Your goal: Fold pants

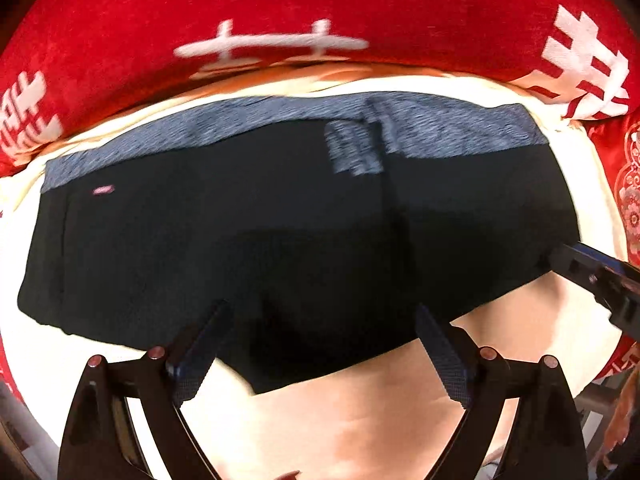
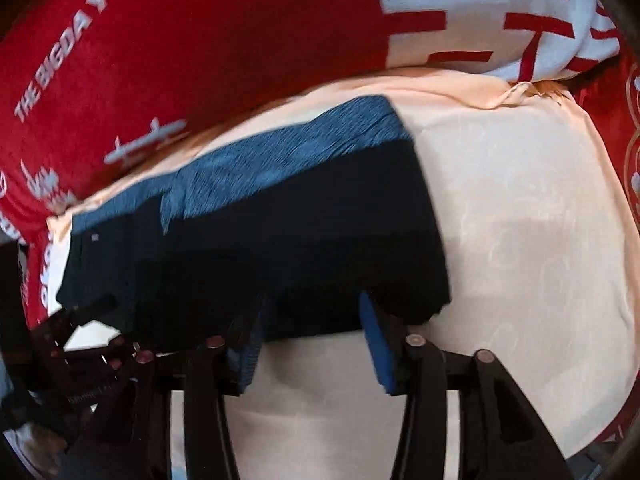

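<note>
Evidently the fold is nearly done: in the left wrist view the pants lie as a compact dark block on the cream sheet, their blue-grey waistband along the far edge, next to the red blanket with white lettering. The left tongs stand spread wide over the pants' near edge, nothing pinched between them, which suits letting the cloth settle flat. At the pants' right corner the other tool reaches in. In the right wrist view the pants sit left of a broad bare stretch of sheet, waistband toward the red blanket. The right tongs straddle the pants' near hem, parted, their blue pads apparently clear of the fabric, though blur leaves that uncertain. The left tool shows dimly by the pants' left corner.
</note>
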Motion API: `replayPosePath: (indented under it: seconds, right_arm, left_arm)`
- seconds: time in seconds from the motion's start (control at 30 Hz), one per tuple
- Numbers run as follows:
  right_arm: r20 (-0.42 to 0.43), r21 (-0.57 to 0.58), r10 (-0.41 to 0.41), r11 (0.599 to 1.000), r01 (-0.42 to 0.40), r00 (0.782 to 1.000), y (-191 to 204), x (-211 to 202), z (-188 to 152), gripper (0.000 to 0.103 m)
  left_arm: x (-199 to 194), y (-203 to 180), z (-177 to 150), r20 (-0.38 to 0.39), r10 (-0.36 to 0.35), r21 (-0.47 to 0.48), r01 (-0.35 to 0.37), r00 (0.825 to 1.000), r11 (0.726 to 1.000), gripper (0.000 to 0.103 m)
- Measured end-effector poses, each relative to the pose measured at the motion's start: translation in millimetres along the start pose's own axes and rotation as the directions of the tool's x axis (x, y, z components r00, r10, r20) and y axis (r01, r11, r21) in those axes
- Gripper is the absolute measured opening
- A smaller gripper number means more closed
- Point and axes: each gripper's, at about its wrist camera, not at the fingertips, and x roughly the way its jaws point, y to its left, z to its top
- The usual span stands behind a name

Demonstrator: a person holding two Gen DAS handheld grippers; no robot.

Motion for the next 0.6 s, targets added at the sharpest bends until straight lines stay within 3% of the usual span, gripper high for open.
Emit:
replayPosePath:
  seconds: [0.03,0.3,0.6]
  right_arm:
    - [-0.009,-0.014,-0.011,1.0,0.011,1.0,7.8,0.3,-4.1,0.062]
    - [-0.079,-0.092,-0.027,0.996,0.02,0.996,59.8,9.5,-24.4,0.062]
    - [-0.174,-0.203,-0.008,0.979,-0.028,0.985,138.2,33.4,-43.0,0.065]
  left_arm:
    - [-1.2,9.4,-4.6,-0.006,0.012,-0.003,-0.012,1.0,1.0,0.094]
    - [-17.1,97.2,-37.4,-0.023,0.002,-0.139,-0.005,1.0,0.99,0.094]
    - [-28.7,187.6,-63.1,0.001,-0.007,-0.305,0.007,1.0,0.952,0.094]
